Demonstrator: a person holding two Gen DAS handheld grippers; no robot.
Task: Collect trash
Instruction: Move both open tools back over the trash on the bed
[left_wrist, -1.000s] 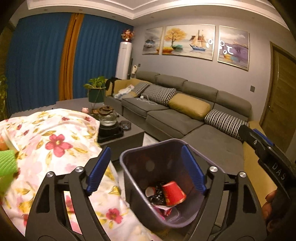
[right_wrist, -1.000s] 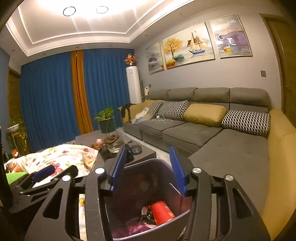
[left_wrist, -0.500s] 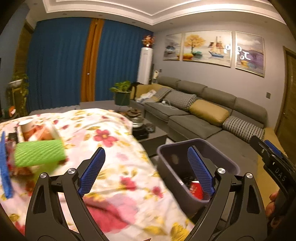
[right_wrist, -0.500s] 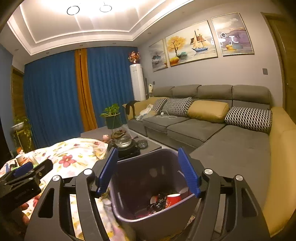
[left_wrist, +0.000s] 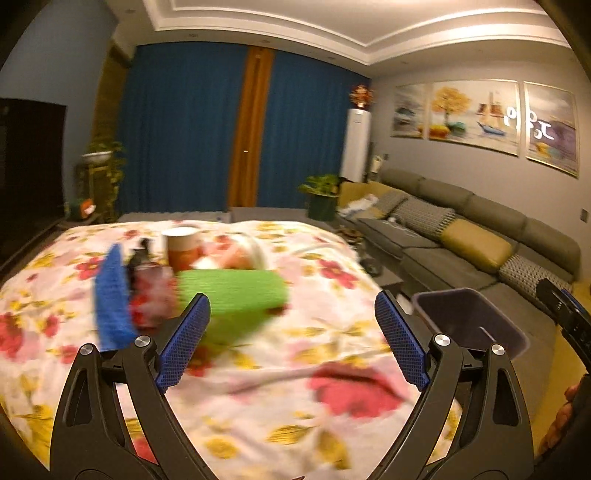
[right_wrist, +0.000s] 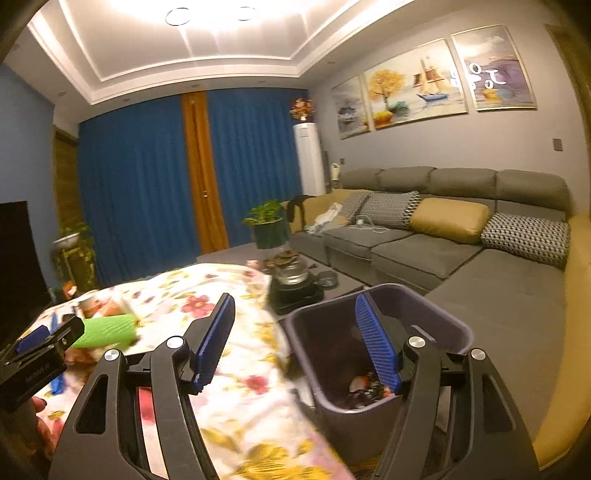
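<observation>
On the flowered cloth (left_wrist: 280, 373), blurred trash is lying: a green foam sleeve (left_wrist: 236, 295), a paper cup (left_wrist: 183, 249), a blue scrap (left_wrist: 110, 295). No writing is reading clearly. Beside it, the purple bin (right_wrist: 369, 410) is holding scraps. Both the left gripper (left_wrist: 291, 339) and the right gripper (right_wrist: 299, 339) are gaping, grasping nothing.

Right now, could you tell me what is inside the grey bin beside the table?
In the right wrist view the grey bin holds a small dark heap of trash at the bottom. The right gripper finger and the bin's near wall hide the rest.
</observation>
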